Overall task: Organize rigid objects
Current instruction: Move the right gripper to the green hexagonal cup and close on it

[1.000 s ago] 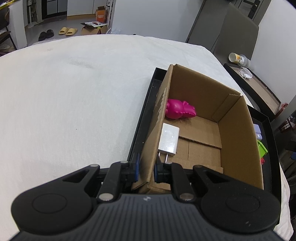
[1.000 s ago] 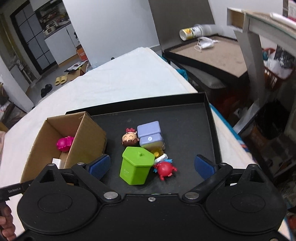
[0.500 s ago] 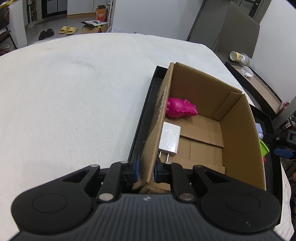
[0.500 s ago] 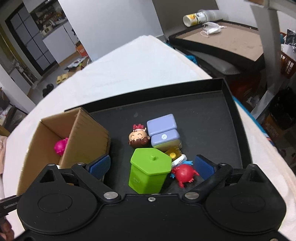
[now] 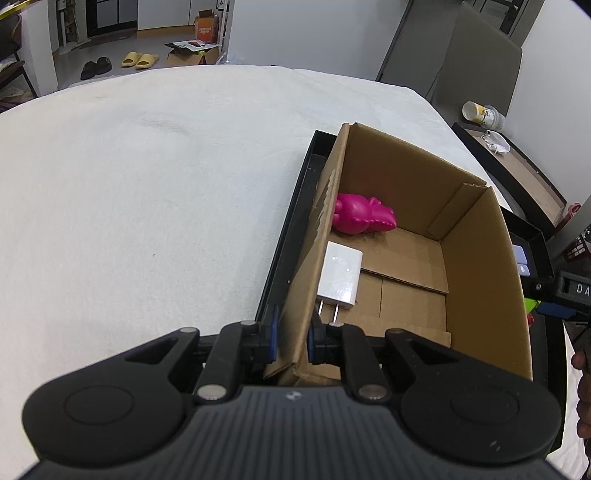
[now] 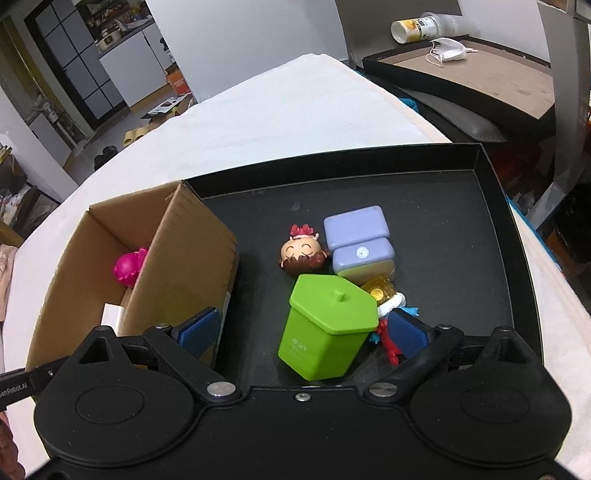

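Note:
My left gripper [image 5: 291, 332] is shut on the near wall of the open cardboard box [image 5: 480, 280], close to its corner. Inside the box lie a pink toy [image 5: 364, 218] and a white charger [image 5: 340, 275]. The box [image 6: 177, 266] stands at the left end of a black tray [image 6: 443, 206]. My right gripper [image 6: 303, 330] is open, low over the tray, and a green hexagonal lidded container [image 6: 325, 325] sits between its blue pads without touching them. Behind the container lie a purple case [image 6: 360, 240], a doll head [image 6: 303, 253], a yellow piece [image 6: 380, 290] and a red figure [image 6: 388, 341].
The tray rests on a white cloth-covered table [image 5: 147, 203]. A second black tray [image 6: 480, 77] beyond the table's far right edge holds a tipped cup [image 6: 421, 26] and a face mask [image 6: 448, 50]. A hand [image 5: 581, 398] shows at the right border of the left wrist view.
My right gripper has come lower and closer to the toys, so the green container now lies between its pads. The left gripper and the box have not moved.

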Demonstrator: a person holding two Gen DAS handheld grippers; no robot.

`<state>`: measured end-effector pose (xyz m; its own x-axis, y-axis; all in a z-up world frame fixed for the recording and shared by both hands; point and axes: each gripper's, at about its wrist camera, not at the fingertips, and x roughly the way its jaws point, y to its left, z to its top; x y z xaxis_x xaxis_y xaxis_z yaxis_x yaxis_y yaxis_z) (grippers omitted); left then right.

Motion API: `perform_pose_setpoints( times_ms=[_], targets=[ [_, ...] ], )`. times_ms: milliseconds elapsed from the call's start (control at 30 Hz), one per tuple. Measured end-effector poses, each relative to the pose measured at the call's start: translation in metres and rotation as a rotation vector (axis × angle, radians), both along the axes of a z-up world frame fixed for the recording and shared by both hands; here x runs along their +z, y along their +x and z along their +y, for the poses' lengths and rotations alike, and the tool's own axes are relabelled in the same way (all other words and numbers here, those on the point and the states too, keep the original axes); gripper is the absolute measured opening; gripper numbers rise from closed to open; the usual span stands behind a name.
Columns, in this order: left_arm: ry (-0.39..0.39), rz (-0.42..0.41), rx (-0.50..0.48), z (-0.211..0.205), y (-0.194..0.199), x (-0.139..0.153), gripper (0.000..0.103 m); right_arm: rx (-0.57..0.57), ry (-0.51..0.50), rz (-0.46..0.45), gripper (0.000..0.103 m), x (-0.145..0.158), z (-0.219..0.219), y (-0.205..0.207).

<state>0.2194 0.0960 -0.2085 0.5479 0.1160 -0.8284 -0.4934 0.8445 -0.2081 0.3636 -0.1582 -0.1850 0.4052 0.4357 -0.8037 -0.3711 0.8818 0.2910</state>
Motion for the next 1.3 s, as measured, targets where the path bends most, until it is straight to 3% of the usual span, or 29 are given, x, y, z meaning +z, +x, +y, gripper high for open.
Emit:
perform_pose_setpoints(
  times_ms=[433,600,800,1000,1033,1100,1133,1300],
  targets=[
    [0.006,0.000,0.003,-0.002,-0.002,0.000,0.013,-0.016,0.016,0.007,0.098,0.001,0.005,0.003],
    [0.004,0.003,0.003,-0.002,-0.001,0.000,0.013,-0.026,-0.025,0.014,0.097,0.000,0.008,0.005],
    [0.003,0.003,0.002,-0.001,-0.001,0.001,0.013,-0.054,-0.131,0.066,0.087,-0.009,0.015,0.008],
    [-0.009,0.002,0.007,0.000,-0.001,-0.001,0.013,0.011,-0.205,0.079,0.086,-0.013,0.022,-0.007],
    [-0.009,0.003,0.006,0.000,-0.001,0.000,0.013,0.023,-0.215,0.072,0.084,-0.013,0.023,-0.010],
    [-0.007,0.007,0.005,0.000,0.000,0.000,0.013,0.056,-0.238,0.071,0.058,-0.014,0.027,-0.013],
    [-0.010,0.011,0.007,0.000,0.000,0.000,0.013,0.064,-0.238,0.081,0.052,-0.015,0.028,-0.014],
    [-0.030,0.028,0.025,0.003,0.003,0.001,0.013,0.081,-0.250,0.033,0.051,0.009,0.027,-0.024]
  ],
)
